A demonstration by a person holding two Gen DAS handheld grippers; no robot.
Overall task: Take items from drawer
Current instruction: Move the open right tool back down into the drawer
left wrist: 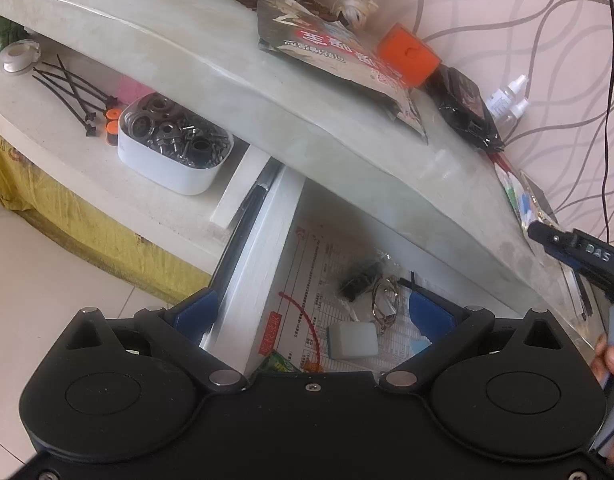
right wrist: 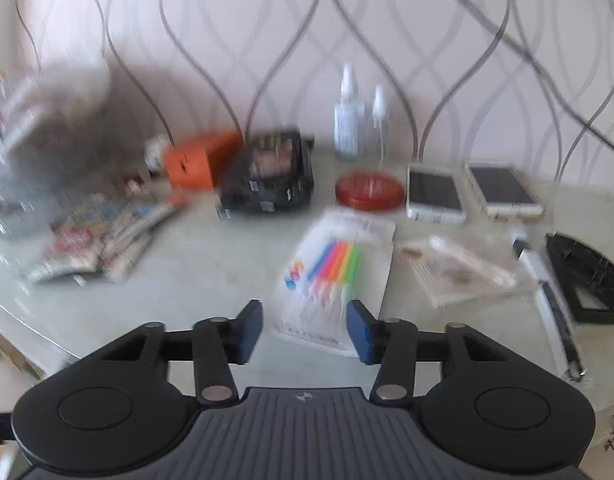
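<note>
A: Where are we with the drawer [left wrist: 267, 240]?

B: It is pulled out under the tabletop [left wrist: 211, 92]. Inside lie a white block [left wrist: 353, 340], a ring of wire [left wrist: 385, 300] beyond it and a dark tangle [left wrist: 359, 280] beyond that. The left gripper [left wrist: 313, 312] hangs over the drawer, jaws spread wide, gripping nothing.

A: And the right gripper [right wrist: 305, 330]?

B: Above the tabletop, jaws parted and empty, the pack of coloured sticks [right wrist: 335, 272] lying flat beneath them.

A: Next?

B: Probably another item. Straddle the block squarely; it looks easiest. The overhanging tabletop edge crowds the drawer's far side, so approach from the near side.
</note>
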